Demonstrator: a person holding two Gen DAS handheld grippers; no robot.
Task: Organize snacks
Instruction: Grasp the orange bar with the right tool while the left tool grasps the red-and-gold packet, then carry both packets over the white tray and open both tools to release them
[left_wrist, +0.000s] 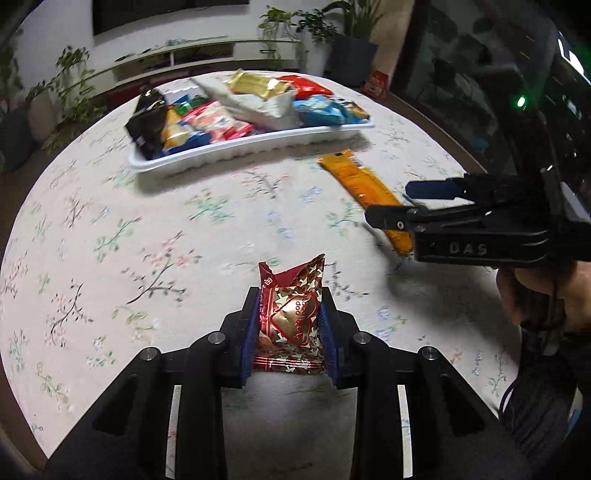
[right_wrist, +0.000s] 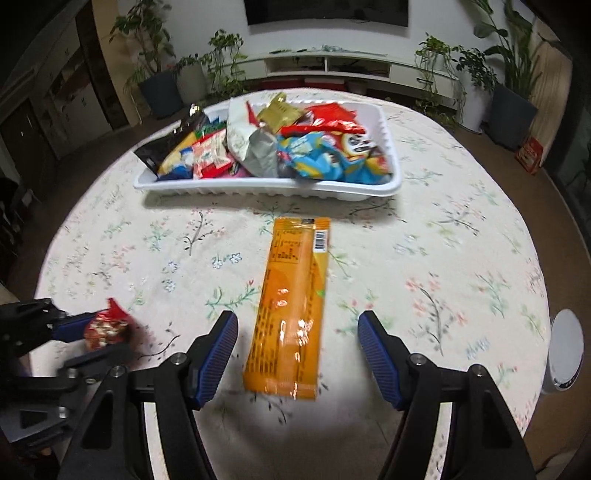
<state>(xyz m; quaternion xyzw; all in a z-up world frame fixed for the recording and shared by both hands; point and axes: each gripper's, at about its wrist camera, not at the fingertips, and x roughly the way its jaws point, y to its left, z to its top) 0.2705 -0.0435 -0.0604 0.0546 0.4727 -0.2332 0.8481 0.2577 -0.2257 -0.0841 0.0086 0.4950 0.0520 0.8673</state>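
My left gripper (left_wrist: 290, 325) is shut on a small red and gold candy packet (left_wrist: 291, 314), held over the floral tablecloth; both also show in the right wrist view, gripper (right_wrist: 92, 341) and packet (right_wrist: 105, 330). My right gripper (right_wrist: 297, 334) is open and straddles the near end of a long orange snack packet (right_wrist: 291, 306) lying flat on the table. In the left wrist view the right gripper (left_wrist: 391, 203) hovers over that orange packet (left_wrist: 364, 188). A white tray (right_wrist: 266, 190) piled with several snack bags sits at the far side, also in the left wrist view (left_wrist: 240, 155).
The round table wears a floral cloth (left_wrist: 166, 240). A white round object (right_wrist: 565, 350) stands at the table's right edge. Potted plants (right_wrist: 513, 88) and a low white TV shelf (right_wrist: 351, 62) stand beyond the table.
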